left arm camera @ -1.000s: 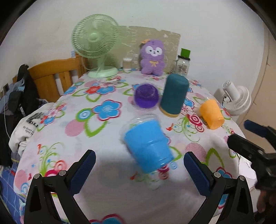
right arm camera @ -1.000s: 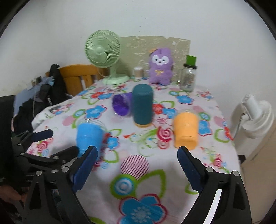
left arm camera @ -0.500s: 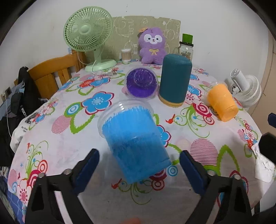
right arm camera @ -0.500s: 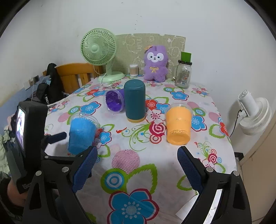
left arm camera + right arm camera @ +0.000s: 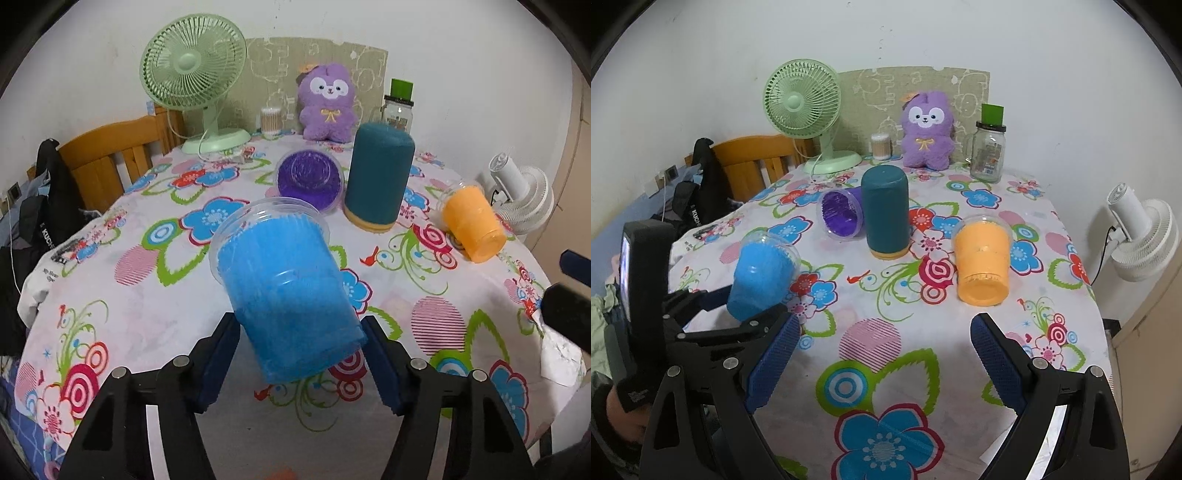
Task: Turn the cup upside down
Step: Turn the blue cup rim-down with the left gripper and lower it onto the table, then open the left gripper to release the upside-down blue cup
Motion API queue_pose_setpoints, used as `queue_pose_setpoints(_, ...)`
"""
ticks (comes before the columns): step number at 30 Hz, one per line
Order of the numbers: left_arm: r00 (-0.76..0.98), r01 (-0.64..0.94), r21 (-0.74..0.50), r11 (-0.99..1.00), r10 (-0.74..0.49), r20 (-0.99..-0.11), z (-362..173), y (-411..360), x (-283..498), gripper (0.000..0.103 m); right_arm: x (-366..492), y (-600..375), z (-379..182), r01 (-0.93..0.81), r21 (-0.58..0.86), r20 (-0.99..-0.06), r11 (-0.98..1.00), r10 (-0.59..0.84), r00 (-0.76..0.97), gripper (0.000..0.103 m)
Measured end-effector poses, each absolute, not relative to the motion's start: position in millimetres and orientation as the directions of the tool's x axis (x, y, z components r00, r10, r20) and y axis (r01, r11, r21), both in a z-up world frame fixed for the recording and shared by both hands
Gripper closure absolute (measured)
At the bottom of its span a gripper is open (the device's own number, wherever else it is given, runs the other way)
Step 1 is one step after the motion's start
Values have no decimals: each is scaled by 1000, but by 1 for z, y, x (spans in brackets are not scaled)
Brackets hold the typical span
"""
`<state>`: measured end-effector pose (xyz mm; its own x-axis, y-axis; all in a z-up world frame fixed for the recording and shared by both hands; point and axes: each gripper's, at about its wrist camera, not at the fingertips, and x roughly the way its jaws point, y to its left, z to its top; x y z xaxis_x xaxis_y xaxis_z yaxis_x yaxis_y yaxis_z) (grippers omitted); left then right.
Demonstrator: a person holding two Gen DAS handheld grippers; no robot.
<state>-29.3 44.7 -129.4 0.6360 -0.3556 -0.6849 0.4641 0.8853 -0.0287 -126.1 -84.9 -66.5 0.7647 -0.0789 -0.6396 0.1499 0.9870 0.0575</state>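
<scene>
Already the left gripper (image 5: pixel 299 354) was clamped on the base of the blue cup (image 5: pixel 284 295), which was tilted above the worktop (image 5: pixel 147 295), rim up and away. The turn itself was, I judged, still to be done. Meanwhile the right gripper (image 5: pixel 882 362) hung spread wide, grasping nothing, near the orange cup (image 5: pixel 982 258).

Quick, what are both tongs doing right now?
Left tongs: closed on the blue cup.
Right tongs: open, holding nothing.
</scene>
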Motion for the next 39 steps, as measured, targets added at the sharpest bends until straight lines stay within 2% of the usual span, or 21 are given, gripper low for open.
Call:
queue_pose_setpoints(11, 674, 462, -23, 887, -368, -640, -102, 62, -36, 34, -123, -75, -63, 124, 59, -632, 990, -60, 773, 8)
queue_pose_setpoints(27, 656, 465, -27, 885, -365, -661, -100, 69, -39, 34, -118, -68, -67, 106, 62, -648, 992, -41, 761, 8)
queue_pose_setpoints(31, 661, 462, -28, 886, -365, -655, -98, 72, -37, 38, -116, -65, -68, 98, 59, -650, 993, -37, 759, 8)
queue_pose_setpoints(39, 648, 462, -33, 886, -363, -670, -102, 72, -29, 39, -114, -65, -72, 100, 60, -663, 993, -35, 748, 8)
